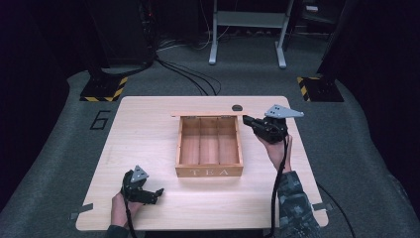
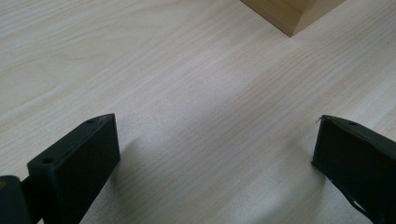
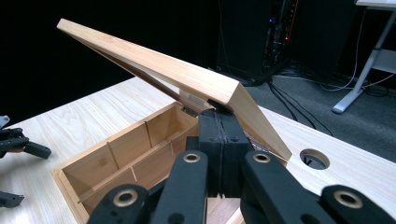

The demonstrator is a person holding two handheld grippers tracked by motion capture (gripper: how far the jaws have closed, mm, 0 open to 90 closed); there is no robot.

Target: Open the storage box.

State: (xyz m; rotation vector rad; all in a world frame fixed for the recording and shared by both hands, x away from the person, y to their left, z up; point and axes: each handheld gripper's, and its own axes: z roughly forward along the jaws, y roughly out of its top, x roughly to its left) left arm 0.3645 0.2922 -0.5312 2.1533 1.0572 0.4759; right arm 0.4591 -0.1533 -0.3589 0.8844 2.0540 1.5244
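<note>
Jaws of the right gripper (image 3: 219, 154), pressed together, prop the lid (image 3: 177, 74) from below.

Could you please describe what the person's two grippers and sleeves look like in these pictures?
Both the left gripper and the right gripper are black, with blocky flat-faced jaws and linkage arms joined by brass-coloured rivets. Each carries a grey three-cornered plate on top and trails a black cable. The right forearm wears a dark camouflage-patterned sleeve; the left sleeve's cuff looks dark.

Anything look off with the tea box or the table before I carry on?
Nothing stands out. The tea box sits square on the table, its three compartments empty, and the lid is raised with the shut right gripper under its corner. No spills or damage.
</note>
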